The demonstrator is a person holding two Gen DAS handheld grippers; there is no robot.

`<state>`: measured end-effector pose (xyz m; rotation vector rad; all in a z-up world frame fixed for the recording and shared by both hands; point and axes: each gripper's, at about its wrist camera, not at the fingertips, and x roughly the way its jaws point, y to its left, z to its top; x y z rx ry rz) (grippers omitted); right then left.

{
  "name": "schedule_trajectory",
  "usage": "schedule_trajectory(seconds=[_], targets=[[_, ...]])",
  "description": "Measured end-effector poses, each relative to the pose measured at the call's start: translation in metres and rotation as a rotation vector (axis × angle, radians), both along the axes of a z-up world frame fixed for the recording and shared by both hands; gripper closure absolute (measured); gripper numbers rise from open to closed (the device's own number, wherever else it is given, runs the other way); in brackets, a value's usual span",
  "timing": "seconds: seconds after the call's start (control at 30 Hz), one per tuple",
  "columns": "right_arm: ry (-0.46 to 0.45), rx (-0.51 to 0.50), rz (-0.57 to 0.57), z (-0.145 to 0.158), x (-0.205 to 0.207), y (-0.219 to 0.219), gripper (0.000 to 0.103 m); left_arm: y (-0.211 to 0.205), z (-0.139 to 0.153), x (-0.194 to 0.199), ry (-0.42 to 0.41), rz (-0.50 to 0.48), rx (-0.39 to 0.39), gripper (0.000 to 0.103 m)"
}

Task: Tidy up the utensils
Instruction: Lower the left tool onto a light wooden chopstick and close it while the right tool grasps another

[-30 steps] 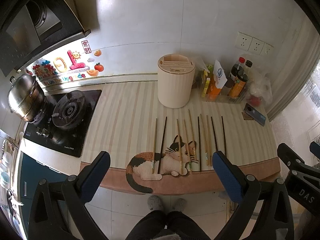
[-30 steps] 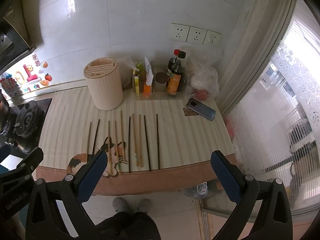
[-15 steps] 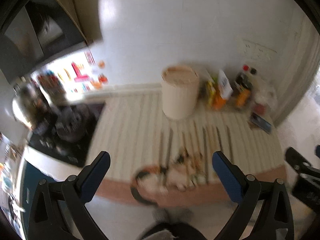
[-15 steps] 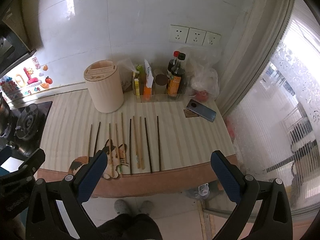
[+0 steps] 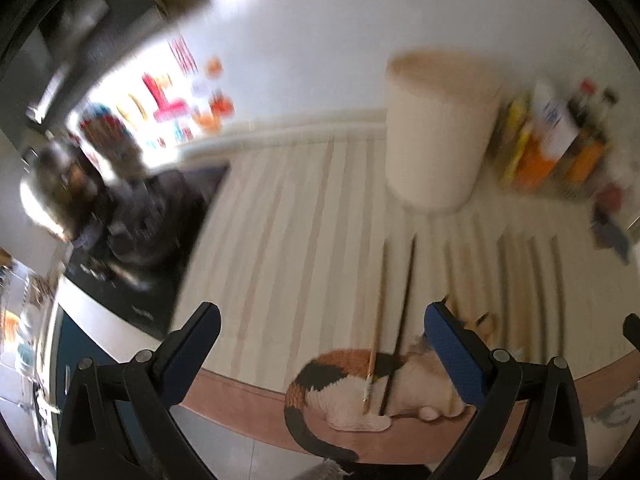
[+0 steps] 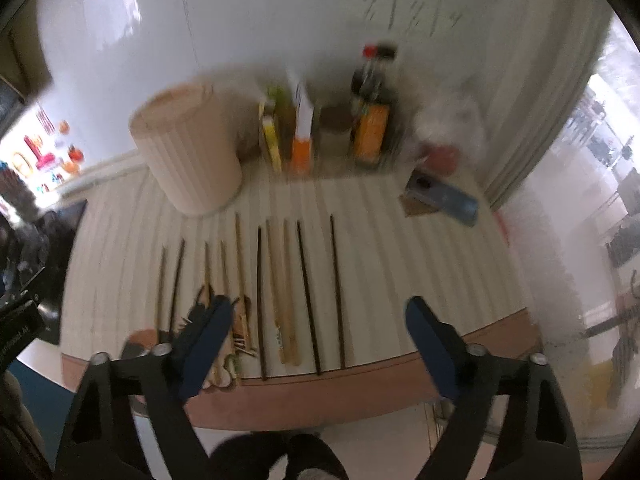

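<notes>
Several chopsticks [image 6: 280, 288] lie side by side on the striped counter, some wooden, some dark. A cream cylindrical utensil holder [image 6: 188, 160] stands behind them; it also shows in the left wrist view [image 5: 438, 132]. My left gripper [image 5: 320, 352] is open and empty, above the counter's front edge, with the two leftmost chopsticks [image 5: 394, 320] between its fingers in the view. My right gripper [image 6: 320, 332] is open and empty, above the near ends of the right-hand chopsticks. Both views are blurred.
A cat-shaped mat [image 5: 360, 388] lies under the near chopstick ends. A gas stove [image 5: 140, 220] with a pot [image 5: 52, 184] is at the left. Bottles and boxes [image 6: 332, 128] stand by the back wall. A phone [image 6: 444, 198] lies at the right.
Both grippers have moved forward and down toward the counter and chopsticks. The views are now motion-blurred. Both stay open and empty.
</notes>
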<state>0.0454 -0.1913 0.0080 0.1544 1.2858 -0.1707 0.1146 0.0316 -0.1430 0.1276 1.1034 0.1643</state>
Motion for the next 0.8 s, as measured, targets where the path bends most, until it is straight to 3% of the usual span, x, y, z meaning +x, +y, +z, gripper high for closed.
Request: schedule_trajectory(seconds=[0.13,0.2,0.27,0.33,0.5,0.6,0.67,0.8], targets=[[0.104,0.05,0.026,-0.061,0.016,0.01,0.044,0.017,-0.071,0.03,0.175,0.001,-0.089,0.008],[0.138,0.075,0.03,-0.09,0.023,0.013,0.053,0.017,-0.093,0.04,0.225,-0.012,-0.107,0.017],[0.168,0.096,0.019,-0.111,0.028,0.014,0.06,0.016,-0.118,0.051,0.288,-0.032,-0.135,0.035],[0.207,0.136,-0.012,-0.136,0.034,0.01,0.067,0.013,-0.141,0.06,0.338,-0.052,-0.152,0.046],[0.282,0.195,-0.055,-0.183,0.055,0.003,0.069,0.009,-0.161,0.069,0.378,-0.069,-0.173,0.065],[0.305,0.191,-0.047,-0.198,0.068,0.006,0.069,0.011,-0.161,0.071,0.349,-0.072,-0.193,0.077],[0.318,0.192,-0.036,-0.207,0.076,0.008,0.069,0.011,-0.16,0.069,0.341,-0.075,-0.191,0.097],[0.359,0.167,-0.006,-0.23,0.091,0.017,0.069,0.013,-0.159,0.071,0.344,-0.068,-0.194,0.098]])
